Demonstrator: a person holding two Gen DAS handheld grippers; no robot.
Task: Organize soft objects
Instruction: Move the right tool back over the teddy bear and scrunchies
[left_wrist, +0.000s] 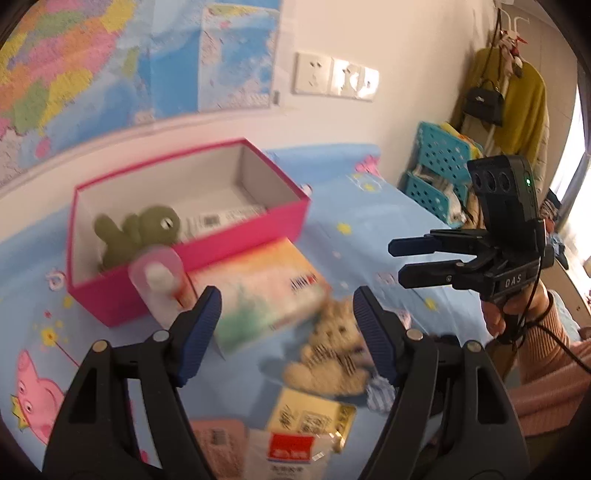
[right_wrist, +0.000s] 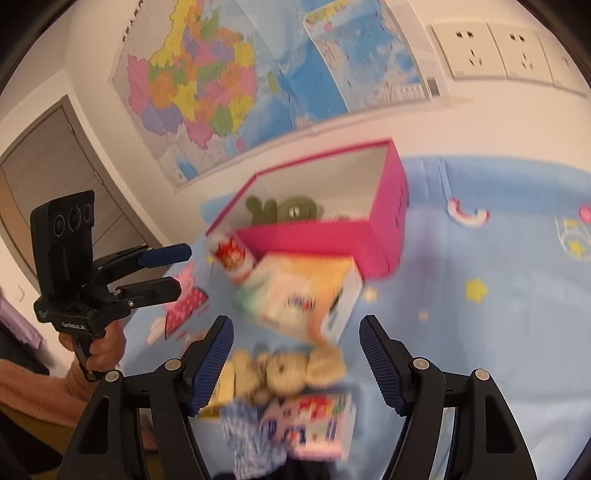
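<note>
Left wrist view first: the left gripper (left_wrist: 288, 328) has its jaws spread apart with nothing between the pads, hanging over a blue cartoon-print bed sheet (left_wrist: 369, 229). Straight ahead sits a pink box (left_wrist: 236, 251) with no lid on, and a green plush frog (left_wrist: 138, 232) is already lying inside it at the left end, next to a white label on the box floor. Leaning against the near wall of the box is a small clear bottle with a pink cap (left_wrist: 159, 280), and just beside that a pastel tissue pack (left_wrist: 266, 291). A beige teddy bear (left_wrist: 332, 347) lies on the sheet right below the tissue pack, near the right-hand pad but not touching it, pretty blurry though. A yellow packet (left_wrist: 310, 413) and a red-and-white packet (left_wrist: 288, 454) lie closer to the camera.

The right gripper (right_wrist: 295, 362) shows its jaws open too, empty, hovering above the same teddy bear, with a blue-and-white cloth (right_wrist: 251, 432) and a colourful small box (right_wrist: 314, 424) under it. A hand (right_wrist: 103, 350) holds the left gripper's handle. Map (right_wrist: 221, 81) and wall sockets (right_wrist: 476, 48) on the wall behind.
</note>
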